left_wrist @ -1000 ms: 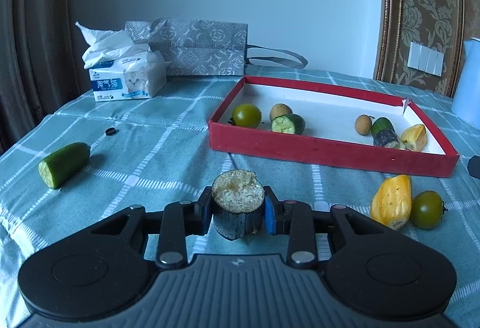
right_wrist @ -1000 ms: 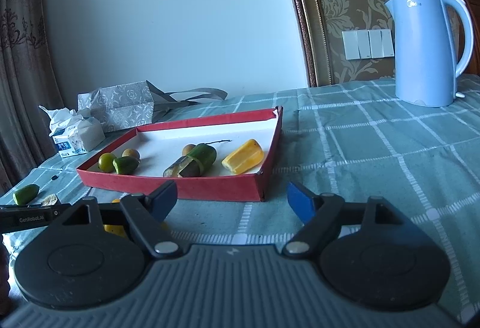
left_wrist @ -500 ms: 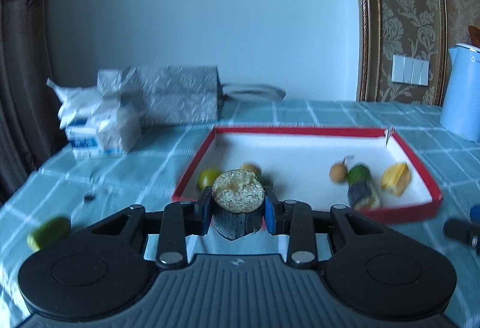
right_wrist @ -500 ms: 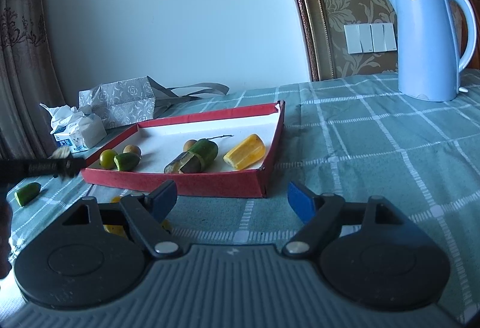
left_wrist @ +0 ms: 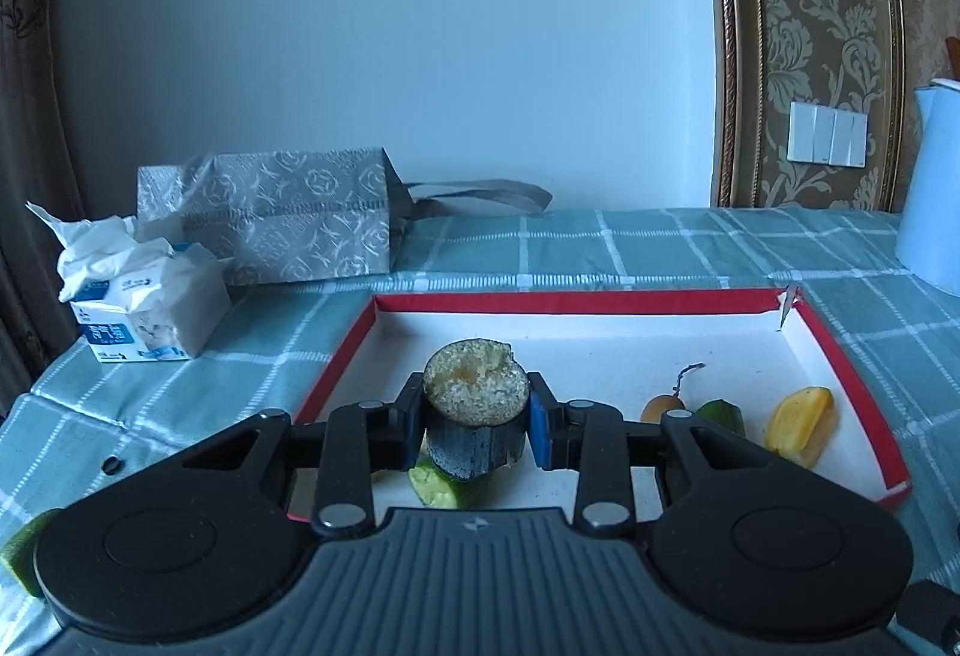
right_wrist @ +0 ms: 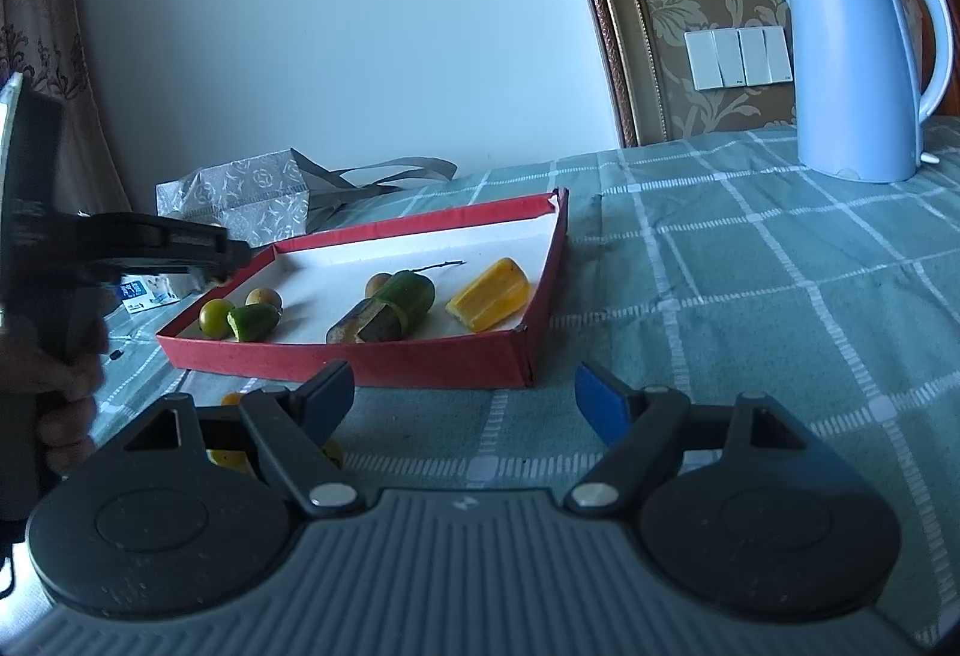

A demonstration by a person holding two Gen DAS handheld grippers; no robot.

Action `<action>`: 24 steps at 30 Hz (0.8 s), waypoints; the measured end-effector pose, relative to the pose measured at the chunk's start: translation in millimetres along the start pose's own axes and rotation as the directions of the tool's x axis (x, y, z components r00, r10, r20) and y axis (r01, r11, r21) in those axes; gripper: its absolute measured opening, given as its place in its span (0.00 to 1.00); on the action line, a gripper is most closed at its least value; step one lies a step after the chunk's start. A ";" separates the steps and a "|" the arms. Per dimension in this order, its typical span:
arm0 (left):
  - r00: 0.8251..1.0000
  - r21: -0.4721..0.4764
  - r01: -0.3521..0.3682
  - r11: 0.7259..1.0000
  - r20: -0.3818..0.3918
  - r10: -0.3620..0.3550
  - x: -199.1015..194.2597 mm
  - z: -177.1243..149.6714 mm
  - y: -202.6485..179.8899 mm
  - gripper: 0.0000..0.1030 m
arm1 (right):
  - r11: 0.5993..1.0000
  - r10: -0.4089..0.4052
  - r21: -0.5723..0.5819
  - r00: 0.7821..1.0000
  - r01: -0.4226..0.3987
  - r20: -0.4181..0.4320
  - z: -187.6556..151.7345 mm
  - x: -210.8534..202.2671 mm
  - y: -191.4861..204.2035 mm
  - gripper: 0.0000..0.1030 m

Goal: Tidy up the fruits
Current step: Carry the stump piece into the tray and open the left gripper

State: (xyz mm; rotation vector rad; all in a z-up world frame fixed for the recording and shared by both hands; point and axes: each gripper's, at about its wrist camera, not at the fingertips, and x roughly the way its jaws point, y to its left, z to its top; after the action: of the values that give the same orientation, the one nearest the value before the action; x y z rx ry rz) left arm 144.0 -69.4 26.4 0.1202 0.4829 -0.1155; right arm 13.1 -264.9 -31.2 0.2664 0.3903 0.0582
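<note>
My left gripper point(left_wrist: 475, 425) is shut on a dark cut fruit chunk point(left_wrist: 474, 419) with a pale grainy top, held above the near left part of the red tray point(left_wrist: 564, 301). In the tray lie a green cucumber piece point(left_wrist: 441, 488), a small brown fruit point(left_wrist: 663, 407), a green piece point(left_wrist: 720, 413) and a yellow starfruit piece point(left_wrist: 801, 422). My right gripper point(right_wrist: 462, 398) is open and empty, low over the tablecloth before the tray point(right_wrist: 360, 362). The left gripper point(right_wrist: 180, 242) shows there above the tray's left corner.
A tissue pack point(left_wrist: 141, 320) and a grey gift bag point(left_wrist: 270, 212) stand at the back left. A blue kettle point(right_wrist: 858, 62) stands at the back right. A green cucumber piece point(left_wrist: 24, 548) lies on the cloth at the left. Yellow fruit point(right_wrist: 228, 457) lies behind my right gripper's left finger.
My left gripper has lifted and carried the dark chunk forward from the tablecloth to over the tray. My right gripper has stayed open and nearly still.
</note>
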 end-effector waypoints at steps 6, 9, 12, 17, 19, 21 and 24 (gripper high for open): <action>1.000 -0.003 -0.009 1.000 -0.021 0.009 17.8 -1.5 -0.4 0.32 | 1.000 0.004 0.005 1.000 -0.004 -0.005 0.5 1.4 -0.5 0.77; 0.999 -0.008 -0.007 1.000 -0.032 0.006 24.4 -1.6 0.6 0.32 | 1.000 0.005 0.015 1.000 -0.005 -0.011 0.6 2.3 -1.8 0.77; 0.999 -0.011 -0.006 1.000 -0.038 0.005 29.5 -1.2 0.8 0.32 | 1.000 0.005 0.021 1.000 -0.005 -0.013 0.7 2.8 -2.3 0.77; 0.999 -0.016 -0.005 1.000 -0.053 0.004 37.7 -2.9 1.9 0.32 | 1.000 0.005 0.024 1.000 -0.004 -0.016 0.9 3.1 -2.6 0.77; 0.998 -0.016 -0.002 1.000 -0.061 0.001 41.0 -3.7 2.2 0.32 | 1.000 0.005 0.025 1.000 -0.004 -0.017 1.0 3.2 -2.8 0.77; 0.998 -0.018 -0.004 1.000 -0.063 0.003 43.3 -4.1 2.4 0.32 | 1.000 0.004 0.028 1.000 -0.004 -0.018 0.8 3.8 -3.3 0.77; 0.998 -0.016 -0.006 1.000 -0.062 0.005 44.4 -5.1 1.8 0.34 | 1.000 0.005 0.030 1.000 -0.005 -0.021 0.7 4.1 -3.7 0.77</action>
State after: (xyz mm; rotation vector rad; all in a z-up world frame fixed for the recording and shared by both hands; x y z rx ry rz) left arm 181.0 -70.5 1.2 0.1097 0.5449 -0.1028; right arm 17.2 -268.2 -33.1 0.2969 0.4115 0.0599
